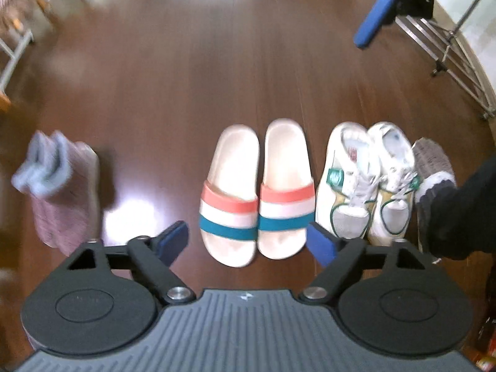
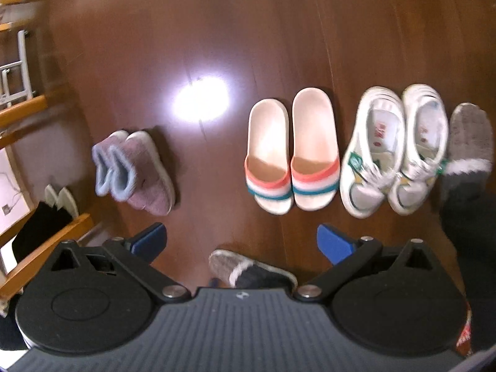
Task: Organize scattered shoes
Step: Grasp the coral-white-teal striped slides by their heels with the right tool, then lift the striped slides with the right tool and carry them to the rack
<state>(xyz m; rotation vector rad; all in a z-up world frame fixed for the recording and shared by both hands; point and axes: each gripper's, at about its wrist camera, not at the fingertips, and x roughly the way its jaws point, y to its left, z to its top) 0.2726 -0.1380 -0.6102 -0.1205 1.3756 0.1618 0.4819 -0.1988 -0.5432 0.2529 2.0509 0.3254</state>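
The right wrist view alone shows a grey knit slipper (image 2: 248, 271) with a pale fleece cuff lying on its side on the floor just below the right gripper (image 2: 241, 241), whose blue-padded fingers (image 2: 334, 243) stand wide apart with nothing between them; it also shows wooden rails (image 2: 24, 111) at the left edge. The left wrist view alone shows a metal rack (image 1: 449, 49) at the upper right and the other gripper's blue finger pad (image 1: 375, 15) hanging above the floor; here the left gripper (image 1: 248, 243) hovers over the toes of the slides, its fingers (image 1: 173, 240) apart and gripping nothing.

On the dark, glossy wooden floor (image 1: 186, 77) the shoes lie in a row; a pair of cream moulded slides (image 1: 257, 192) with coral, white and teal bands sits side by side, touching; just beside them a pair of white laced sneakers (image 1: 369, 183) with green trim; against those a second grey knit slipper (image 1: 431, 164), partly hidden by a dark sleeve (image 1: 465, 210). Well apart to the left stands a pair of mauve knit booties (image 2: 136, 170) with fluffy pale-blue cuffs, blurred in the left view.
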